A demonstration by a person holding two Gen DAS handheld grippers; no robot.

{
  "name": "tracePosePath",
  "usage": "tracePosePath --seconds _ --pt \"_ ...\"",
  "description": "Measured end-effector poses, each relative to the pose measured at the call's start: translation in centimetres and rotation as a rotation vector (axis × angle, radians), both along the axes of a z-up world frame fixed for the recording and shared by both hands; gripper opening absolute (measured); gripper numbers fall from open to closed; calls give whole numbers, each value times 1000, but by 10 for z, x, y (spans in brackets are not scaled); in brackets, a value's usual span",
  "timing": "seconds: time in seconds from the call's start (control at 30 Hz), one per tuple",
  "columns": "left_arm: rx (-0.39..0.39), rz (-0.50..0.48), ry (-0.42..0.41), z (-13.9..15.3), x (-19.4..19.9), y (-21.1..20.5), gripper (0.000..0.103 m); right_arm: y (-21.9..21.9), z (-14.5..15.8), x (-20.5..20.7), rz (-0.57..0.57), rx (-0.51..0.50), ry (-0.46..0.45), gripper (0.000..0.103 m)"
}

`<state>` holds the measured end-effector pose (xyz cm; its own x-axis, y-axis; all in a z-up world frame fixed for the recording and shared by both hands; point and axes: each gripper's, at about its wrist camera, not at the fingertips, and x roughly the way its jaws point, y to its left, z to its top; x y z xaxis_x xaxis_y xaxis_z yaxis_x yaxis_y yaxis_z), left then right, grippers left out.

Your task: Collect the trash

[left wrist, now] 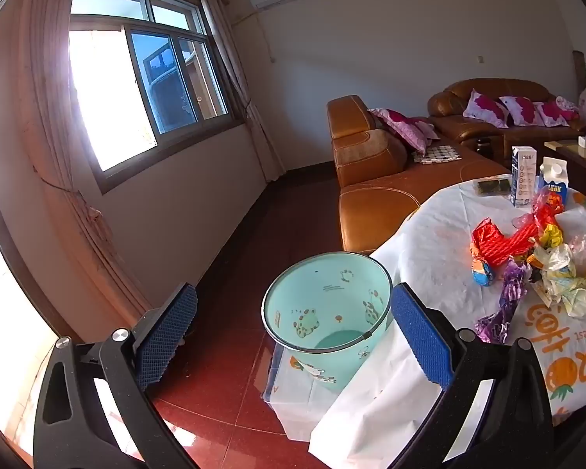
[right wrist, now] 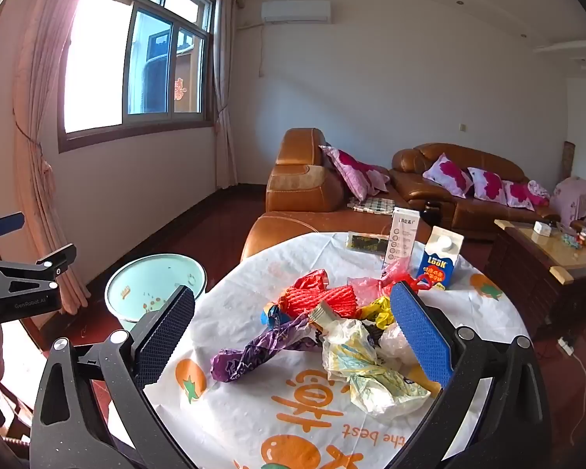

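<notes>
A heap of crumpled wrappers lies on the round table's white printed cloth [right wrist: 254, 422]: a purple wrapper [right wrist: 254, 351], red mesh netting [right wrist: 320, 299], a pale yellow bag [right wrist: 363, 371]. In the left wrist view the same purple wrapper [left wrist: 504, 308] and red netting [left wrist: 504, 242] sit at the right. A mint-green bin [left wrist: 328, 305] stands beside the table, empty; it also shows as the bin [right wrist: 152, 285]. My left gripper [left wrist: 293, 336] hangs open in front of the bin. My right gripper [right wrist: 293, 336] stands open above the heap, touching nothing.
A blue milk carton [right wrist: 439, 258] and a tall white carton [right wrist: 402, 238] stand at the table's far side, with a dark packet [right wrist: 367, 242] next to them. Orange leather sofas [right wrist: 304, 191] lie beyond. A clear box [left wrist: 293, 402] supports the bin. A wooden coffee table [right wrist: 547, 258] stands at right.
</notes>
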<state>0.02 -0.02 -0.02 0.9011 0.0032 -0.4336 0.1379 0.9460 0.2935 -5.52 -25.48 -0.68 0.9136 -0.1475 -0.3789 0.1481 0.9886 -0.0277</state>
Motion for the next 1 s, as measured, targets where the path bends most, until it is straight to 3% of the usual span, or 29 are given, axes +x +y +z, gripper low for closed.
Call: tracePosePath --seconds 1.0 --pt "-2 18 -18 -3 2 1 97 -3 0 1 -5 -3 0 98"
